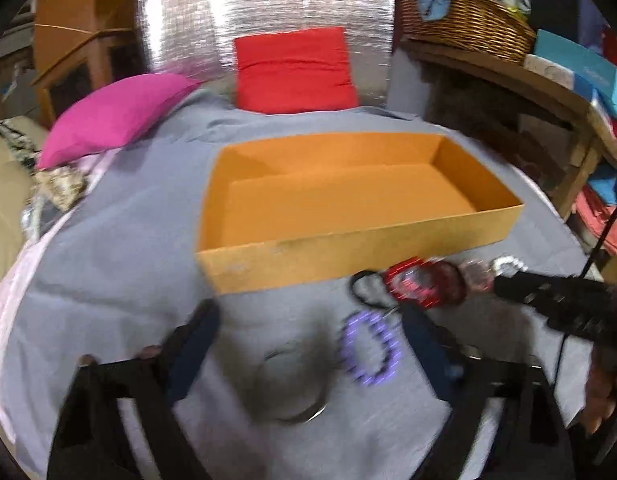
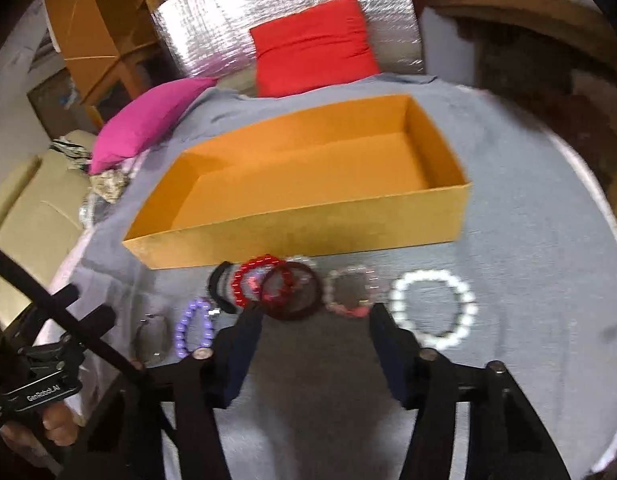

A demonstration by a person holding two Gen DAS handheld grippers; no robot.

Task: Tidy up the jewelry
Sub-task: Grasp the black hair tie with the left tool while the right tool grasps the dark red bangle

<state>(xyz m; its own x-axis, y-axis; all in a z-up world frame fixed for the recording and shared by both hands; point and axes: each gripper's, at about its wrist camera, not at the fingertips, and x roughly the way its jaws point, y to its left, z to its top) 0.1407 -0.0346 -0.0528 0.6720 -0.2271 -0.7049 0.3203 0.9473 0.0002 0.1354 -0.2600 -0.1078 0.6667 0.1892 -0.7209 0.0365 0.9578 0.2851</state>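
An empty orange box (image 1: 348,240) (image 2: 300,236) lies on the grey cloth. A row of bracelets lies in front of it: clear (image 1: 292,384) (image 2: 150,338), purple beaded (image 1: 370,350) (image 2: 194,330), black (image 1: 366,288) (image 2: 218,286), red beaded (image 1: 412,282) (image 2: 254,282), dark red bangle (image 2: 292,290), pink and clear (image 2: 350,290), white beaded (image 2: 432,308). My left gripper (image 1: 312,320) is open above the clear and purple bracelets. My right gripper (image 2: 314,316) is open just in front of the dark red bangle, holding nothing.
A pink pillow (image 1: 116,116) and a red cushion (image 1: 294,70) lie behind the box. A wicker basket (image 1: 464,20) sits on a wooden shelf at the right. A beige sofa (image 2: 36,204) is at the left. The right gripper's body (image 1: 568,300) shows in the left view.
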